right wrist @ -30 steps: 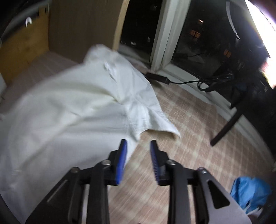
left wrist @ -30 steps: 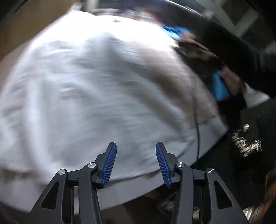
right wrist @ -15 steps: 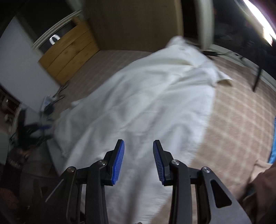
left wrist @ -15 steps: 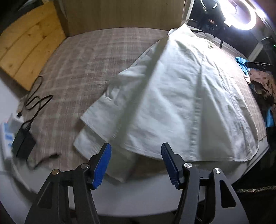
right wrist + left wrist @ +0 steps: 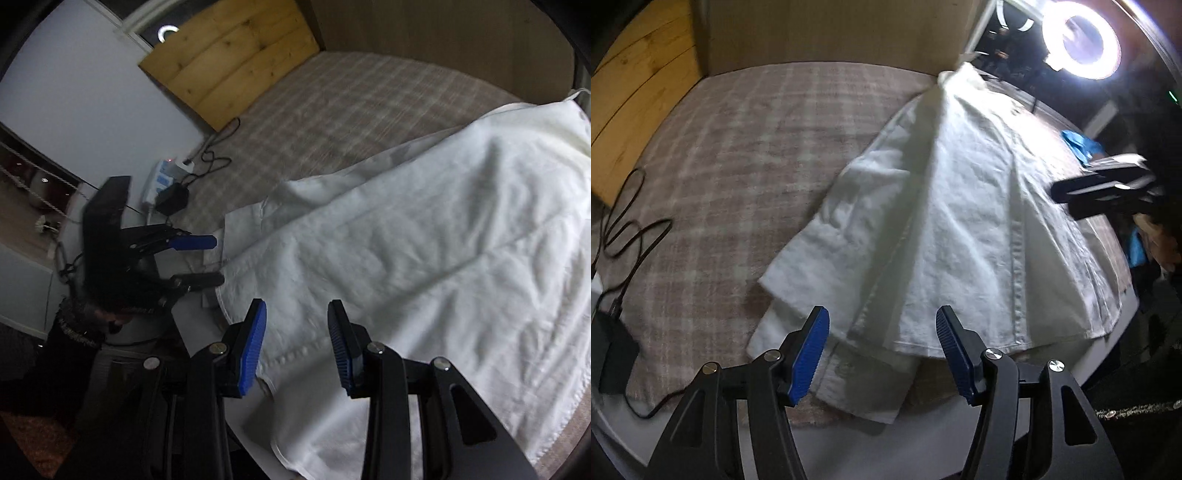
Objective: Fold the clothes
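Left gripper (image 5: pixel 882 350) and right gripper (image 5: pixel 297 341) agape, empty, above white shirt (image 5: pixel 960 221); ring light (image 5: pixel 1082 40) only leftward.

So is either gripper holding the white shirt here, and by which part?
Neither. The left gripper and right gripper are open above the white shirt's hem, gripping nothing.

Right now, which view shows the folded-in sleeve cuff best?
The left wrist view: the sleeve cuff lies near its open left claw, under the shirt hem. The right wrist view shows it only partly, far off and blurred.
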Available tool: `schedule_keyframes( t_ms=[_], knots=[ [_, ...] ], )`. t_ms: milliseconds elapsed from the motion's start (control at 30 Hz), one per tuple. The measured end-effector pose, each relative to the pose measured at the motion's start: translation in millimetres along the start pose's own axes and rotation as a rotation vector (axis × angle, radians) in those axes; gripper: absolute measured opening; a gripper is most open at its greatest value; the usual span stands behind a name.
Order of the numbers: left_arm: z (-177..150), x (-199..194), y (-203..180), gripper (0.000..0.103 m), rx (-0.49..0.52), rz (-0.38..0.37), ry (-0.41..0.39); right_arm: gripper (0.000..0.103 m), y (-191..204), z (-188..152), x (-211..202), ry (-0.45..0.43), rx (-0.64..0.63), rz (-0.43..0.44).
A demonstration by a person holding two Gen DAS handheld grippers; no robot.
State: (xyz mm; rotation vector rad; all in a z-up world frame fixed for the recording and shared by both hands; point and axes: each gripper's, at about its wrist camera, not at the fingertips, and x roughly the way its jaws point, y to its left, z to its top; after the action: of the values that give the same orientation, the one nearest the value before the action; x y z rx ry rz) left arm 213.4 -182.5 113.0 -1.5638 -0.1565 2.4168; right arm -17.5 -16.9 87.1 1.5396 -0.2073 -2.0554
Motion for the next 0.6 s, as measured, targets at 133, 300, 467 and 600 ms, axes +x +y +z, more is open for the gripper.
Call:
schedule_keyframes(
  t_ms=[133, 300, 467, 600],
  knots=[
    [5, 16, -7, 0.058, 0.057, -0.007, 0.033, 0.034, 8, 8, 12, 0.020, 0.017, -0.017],
    [9, 22, -2, 0.055, 0.083, -0.024, 0.044, 0.034, 7, 7, 11, 0.015, 0.019, -0.044],
    [10, 14, -5, 0.011, 0.075, -0.059, 0.006, 0.034, -13, 7, 3, 0.008, 0.083, -0.046],
    [8, -1, -19, 0.003, 0.105, -0.090, -0.045, 0.034, -35, 14, -13, -0.018, 0.139, -0.054]
  ],
)
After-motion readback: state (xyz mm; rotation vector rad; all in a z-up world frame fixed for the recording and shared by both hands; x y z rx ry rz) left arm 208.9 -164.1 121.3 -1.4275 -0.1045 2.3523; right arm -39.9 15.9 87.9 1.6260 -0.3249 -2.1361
